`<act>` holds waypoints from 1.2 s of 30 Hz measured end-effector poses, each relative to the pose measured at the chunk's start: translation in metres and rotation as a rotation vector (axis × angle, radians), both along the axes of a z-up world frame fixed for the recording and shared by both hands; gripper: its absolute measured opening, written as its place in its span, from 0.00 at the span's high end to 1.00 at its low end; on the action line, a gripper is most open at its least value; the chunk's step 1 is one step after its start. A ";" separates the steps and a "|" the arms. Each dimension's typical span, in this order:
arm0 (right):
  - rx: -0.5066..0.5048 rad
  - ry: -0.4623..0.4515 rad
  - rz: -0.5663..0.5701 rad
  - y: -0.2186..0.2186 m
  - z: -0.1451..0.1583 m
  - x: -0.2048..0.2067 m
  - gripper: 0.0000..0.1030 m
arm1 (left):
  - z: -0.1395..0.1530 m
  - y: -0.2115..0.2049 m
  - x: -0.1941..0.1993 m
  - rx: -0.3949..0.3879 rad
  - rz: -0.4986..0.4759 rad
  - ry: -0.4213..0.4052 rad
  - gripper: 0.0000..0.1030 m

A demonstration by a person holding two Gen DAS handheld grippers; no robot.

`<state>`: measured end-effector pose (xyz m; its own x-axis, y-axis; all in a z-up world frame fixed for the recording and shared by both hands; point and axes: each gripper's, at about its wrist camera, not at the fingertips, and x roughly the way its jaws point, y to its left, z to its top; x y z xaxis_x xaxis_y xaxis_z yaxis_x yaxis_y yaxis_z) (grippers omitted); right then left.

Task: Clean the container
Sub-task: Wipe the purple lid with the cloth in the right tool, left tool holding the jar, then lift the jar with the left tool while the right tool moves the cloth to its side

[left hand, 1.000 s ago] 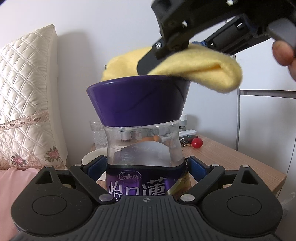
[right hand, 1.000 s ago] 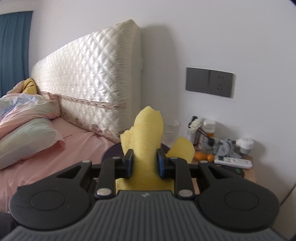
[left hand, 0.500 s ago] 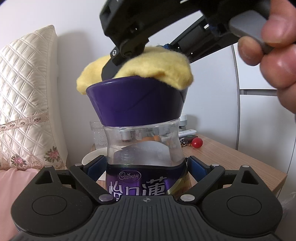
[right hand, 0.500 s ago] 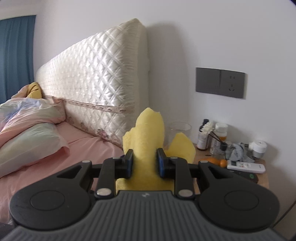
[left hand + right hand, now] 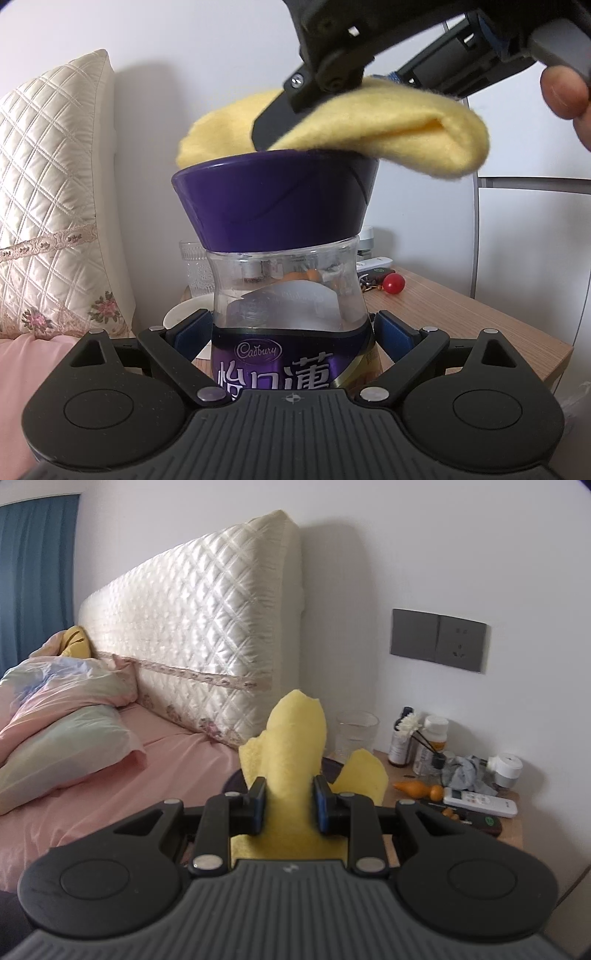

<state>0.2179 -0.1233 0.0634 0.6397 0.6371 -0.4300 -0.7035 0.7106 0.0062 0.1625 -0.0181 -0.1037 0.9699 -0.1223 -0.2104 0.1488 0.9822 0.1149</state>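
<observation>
A clear Cadbury jar [image 5: 286, 295] with a purple lid [image 5: 275, 201] stands upright between the fingers of my left gripper [image 5: 290, 332], which is shut on its body. My right gripper [image 5: 289, 800] is shut on a folded yellow cloth [image 5: 295, 746]. In the left wrist view the cloth [image 5: 388, 122] lies across the top of the lid and hangs past its right edge, with the right gripper above it. In the right wrist view only a dark sliver of the lid [image 5: 236, 782] shows beside the cloth.
A wooden bedside table [image 5: 461, 317] holds a glass [image 5: 356, 734], bottles [image 5: 434, 738], a remote [image 5: 480, 801], a red ball [image 5: 393, 283] and a white plate [image 5: 181, 314]. A quilted headboard [image 5: 207, 646] and a pink bed [image 5: 129, 786] lie to the left.
The right gripper has slid the cloth across the lid top, first to the left and then back right, so the cloth again overhangs the lid's right edge. The jar has stayed still.
</observation>
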 end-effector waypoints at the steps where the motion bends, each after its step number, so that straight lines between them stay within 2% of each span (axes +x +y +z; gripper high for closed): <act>1: 0.004 -0.002 -0.010 -0.001 -0.001 0.002 0.73 | 0.000 0.000 0.000 0.002 0.000 -0.001 0.08; 5: 0.014 -0.015 -0.032 0.000 -0.005 0.011 0.73 | -0.001 0.000 0.000 0.005 -0.002 -0.001 0.08; 11: 0.047 0.017 -0.012 0.009 -0.006 0.023 0.73 | -0.002 0.000 -0.002 0.010 -0.004 -0.004 0.07; 15: 0.048 0.019 0.020 0.016 -0.005 0.017 0.73 | -0.003 0.000 -0.002 0.021 -0.010 -0.009 0.07; 17: 0.012 -0.005 0.036 0.018 -0.004 0.010 0.73 | -0.004 0.000 -0.002 0.026 -0.012 -0.011 0.07; 23: 0.019 -0.009 0.028 0.004 -0.001 0.002 0.74 | -0.004 0.001 -0.004 0.025 -0.016 -0.012 0.07; 26: 0.060 0.004 -0.006 -0.005 0.000 0.008 0.74 | -0.009 0.007 -0.007 0.006 -0.037 -0.048 0.07; 28: 0.123 0.010 -0.037 -0.012 0.004 0.009 0.74 | -0.010 0.009 -0.007 0.010 -0.052 -0.060 0.07; 36: 0.437 0.093 -0.226 -0.070 -0.005 -0.005 0.74 | -0.006 0.022 -0.019 0.020 -0.095 -0.082 0.07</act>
